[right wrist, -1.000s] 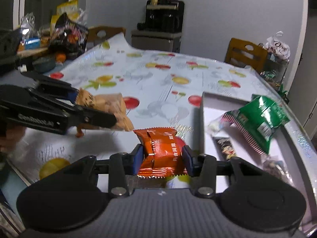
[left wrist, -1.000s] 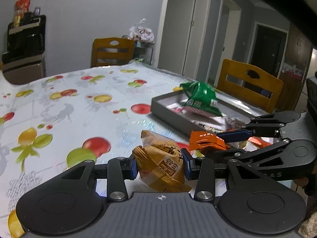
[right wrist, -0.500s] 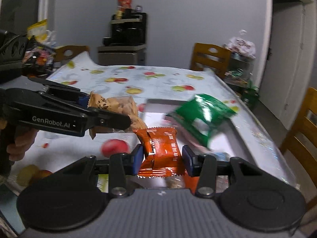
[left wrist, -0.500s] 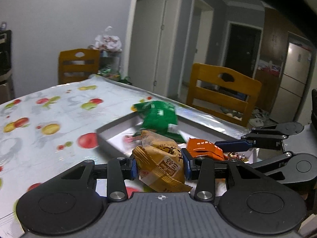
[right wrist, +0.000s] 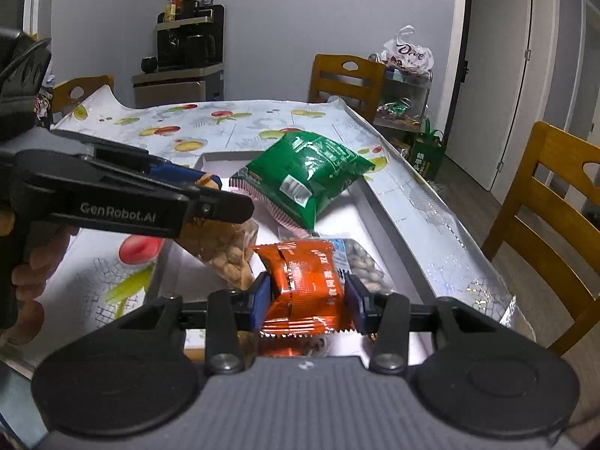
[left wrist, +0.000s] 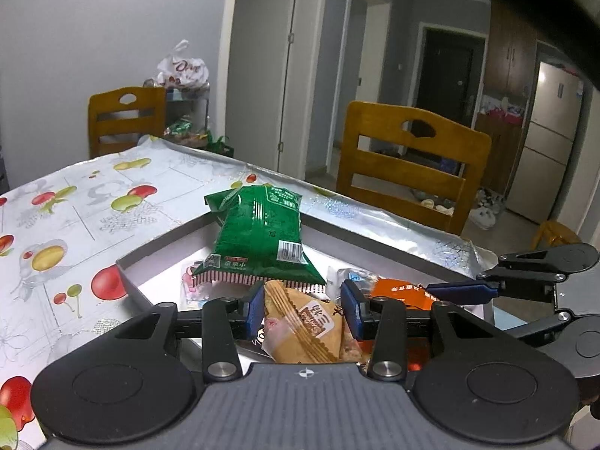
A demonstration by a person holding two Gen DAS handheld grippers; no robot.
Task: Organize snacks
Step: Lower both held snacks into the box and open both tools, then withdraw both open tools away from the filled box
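Orange snack packet (right wrist: 305, 285) clamped in our right gripper (right wrist: 306, 302), tan peanut packet (left wrist: 303, 324) clamped in our left gripper (left wrist: 303, 311), both over the grey tray (left wrist: 150, 262) beside the green bag (left wrist: 258, 240)

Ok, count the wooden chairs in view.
3. One at the table's far end, one along its right side, and one at the far left corner. Others may be hidden.

Two wrist fisheyes, close above the tray (left wrist: 157, 251), angled down, sharing its green packet (right wrist: 303, 176)
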